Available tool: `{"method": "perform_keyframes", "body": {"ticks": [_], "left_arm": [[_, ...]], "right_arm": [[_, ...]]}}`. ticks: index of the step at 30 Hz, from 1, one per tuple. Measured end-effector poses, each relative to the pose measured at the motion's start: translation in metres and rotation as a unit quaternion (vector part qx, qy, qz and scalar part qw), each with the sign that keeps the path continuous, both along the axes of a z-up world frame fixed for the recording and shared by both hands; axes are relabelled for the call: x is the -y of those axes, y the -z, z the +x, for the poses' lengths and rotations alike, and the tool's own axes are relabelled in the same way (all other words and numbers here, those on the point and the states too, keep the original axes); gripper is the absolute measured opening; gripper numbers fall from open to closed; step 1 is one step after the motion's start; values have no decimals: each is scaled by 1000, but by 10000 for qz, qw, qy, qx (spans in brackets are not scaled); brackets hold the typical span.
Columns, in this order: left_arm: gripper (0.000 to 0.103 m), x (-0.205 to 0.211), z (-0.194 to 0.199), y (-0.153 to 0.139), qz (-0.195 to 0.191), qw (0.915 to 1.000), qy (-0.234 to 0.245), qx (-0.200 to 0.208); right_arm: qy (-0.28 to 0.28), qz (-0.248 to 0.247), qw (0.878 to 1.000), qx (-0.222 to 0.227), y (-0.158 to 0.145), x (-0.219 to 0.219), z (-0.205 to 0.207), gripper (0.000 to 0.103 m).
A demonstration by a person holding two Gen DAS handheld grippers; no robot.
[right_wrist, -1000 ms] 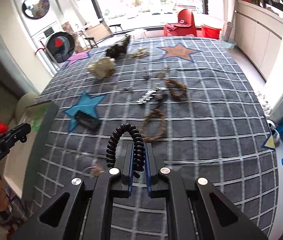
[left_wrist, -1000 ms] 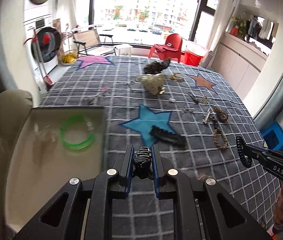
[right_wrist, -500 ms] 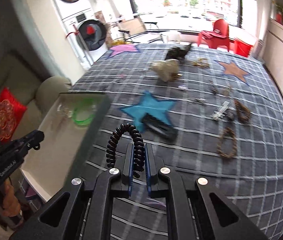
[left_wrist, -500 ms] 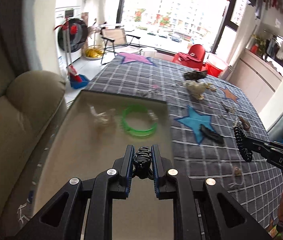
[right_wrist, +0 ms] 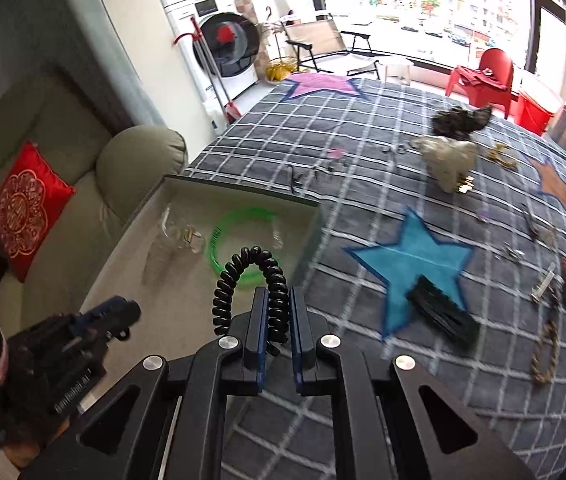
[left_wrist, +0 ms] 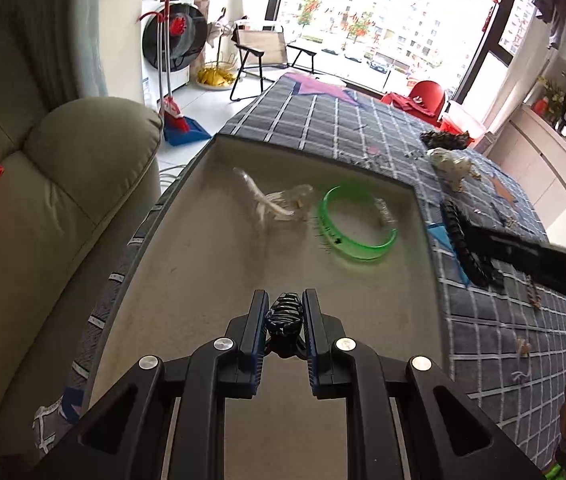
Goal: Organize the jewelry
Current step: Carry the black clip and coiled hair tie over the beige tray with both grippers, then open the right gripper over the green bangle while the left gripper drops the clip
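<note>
In the left wrist view my left gripper (left_wrist: 284, 304) is shut on a small dark ribbed hair claw (left_wrist: 283, 317), held over the beige tray (left_wrist: 203, 260). In the tray lie a green bangle (left_wrist: 357, 224) and a clear plastic piece (left_wrist: 271, 204). My right gripper (right_wrist: 276, 304) is shut on a black spiral hair tie (right_wrist: 251, 276), whose loop arches up over the tray's right rim (right_wrist: 243, 196). From the left wrist, the right gripper (left_wrist: 471, 236) reaches in at the right with the hair tie (left_wrist: 463, 248). The left gripper (right_wrist: 123, 314) shows at the lower left of the right wrist view.
A black hair clip (right_wrist: 443, 314) lies on the blue star of the checked bedcover (right_wrist: 363, 380). Braided rings (right_wrist: 547, 356), a cream pouch (right_wrist: 447, 156), a dark feathery piece (right_wrist: 461, 120) and small metal pieces lie farther right. A beige sofa (left_wrist: 43, 208) borders the tray's left.
Both grippers have swung left from over the bedcover toward the tray, each keeping its hold. The left one is now over the tray, and the right one at its right rim.
</note>
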State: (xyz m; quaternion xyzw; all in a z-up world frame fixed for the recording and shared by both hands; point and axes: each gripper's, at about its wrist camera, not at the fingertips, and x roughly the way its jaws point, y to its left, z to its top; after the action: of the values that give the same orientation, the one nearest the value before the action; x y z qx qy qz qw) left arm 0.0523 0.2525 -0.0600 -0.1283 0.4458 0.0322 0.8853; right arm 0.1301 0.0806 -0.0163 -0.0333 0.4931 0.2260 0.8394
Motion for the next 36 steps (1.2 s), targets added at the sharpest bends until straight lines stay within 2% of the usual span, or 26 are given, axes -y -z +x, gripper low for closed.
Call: {"method": "perform_keyframes", "body": {"ticks": [7, 12, 22, 28, 31, 33, 36], "left_arm": [[19, -5, 9, 12, -6, 9999, -30, -133], [19, -3, 12, 15, 169, 9997, -21, -179], [20, -2, 11, 16, 495, 9982, -160, -315], [20, -3, 8, 15, 538, 9978, -205, -316], [20, -3, 9, 14, 436, 9984, -123, -326], [20, -3, 9, 15, 435, 9984, -107, -339], [20, -1, 10, 17, 418, 9984, -100, -375]], "right_arm": [[-46, -54, 9999, -130, 19, -27, 28, 11], [-74, -144, 9997, -199, 34, -43, 41, 11], [-37, -335, 9990, -276, 50, -51, 51, 11], [-59, -331, 9988, -347, 51, -52, 52, 12], [-29, -237, 9991, -357, 46, -49, 51, 20], [37, -143, 9995, -292, 40, -43, 49, 35], [89, -30, 9997, -218, 30, -35, 45, 37]]}}
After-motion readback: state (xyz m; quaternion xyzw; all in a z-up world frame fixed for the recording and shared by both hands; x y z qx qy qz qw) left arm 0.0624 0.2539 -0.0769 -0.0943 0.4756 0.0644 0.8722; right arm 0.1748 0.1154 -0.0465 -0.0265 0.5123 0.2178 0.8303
